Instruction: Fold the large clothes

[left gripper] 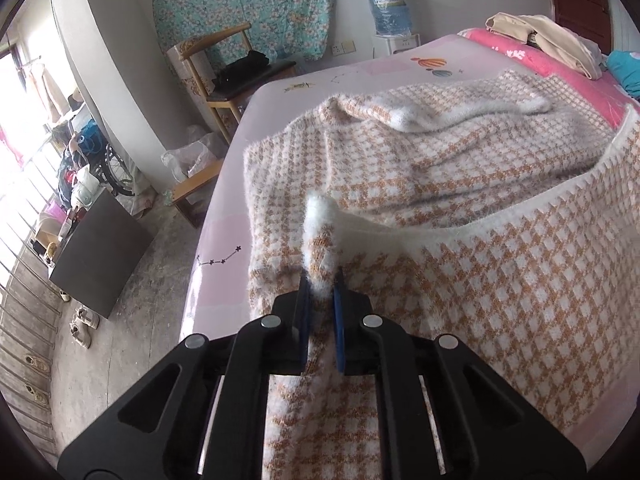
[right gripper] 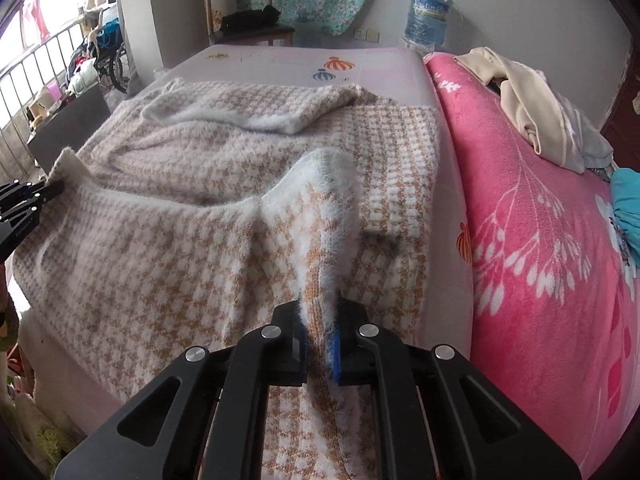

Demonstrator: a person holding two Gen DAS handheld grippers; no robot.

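A big fuzzy sweater (left gripper: pixel 460 184) with orange and white checks lies spread on a bed (left gripper: pixel 360 64) with a pale pink sheet. The left gripper (left gripper: pixel 320 292) is pinched tight on a white fluffy edge of the sweater, and that bit of cloth sticks up between its blue pads (left gripper: pixel 339 320). The right gripper (right gripper: pixel 322 320) is also pinched tight on the sweater's white edge, and the cloth rises in a soft peak above it. In the right wrist view the left gripper shows at the far left, holding the other corner of the same edge. The edge hangs a little above the rest of the sweater between the two grippers. One sleeve (right gripper: pixel 256 112) lies folded across the top of the sweater, farther up the bed. A pink blanket (right gripper: pixel 540 240) with white flowers lies beside the sweater on the right. A heap of cream clothes (right gripper: pixel 536 104) sits on the blanket, with something teal (right gripper: pixel 628 204) next to it. Past the bed a wooden chair (left gripper: pixel 224 72) holds some black things (left gripper: pixel 244 66). A blue water jug (left gripper: pixel 388 8) stands on a white dispenser by the wall; you cannot tell how full it is. A flowered teal cloth (left gripper: pixel 248 4) hangs on the wall. Shoes (left gripper: pixel 84 326) lie on the floor by a dark box (left gripper: pixel 100 256).
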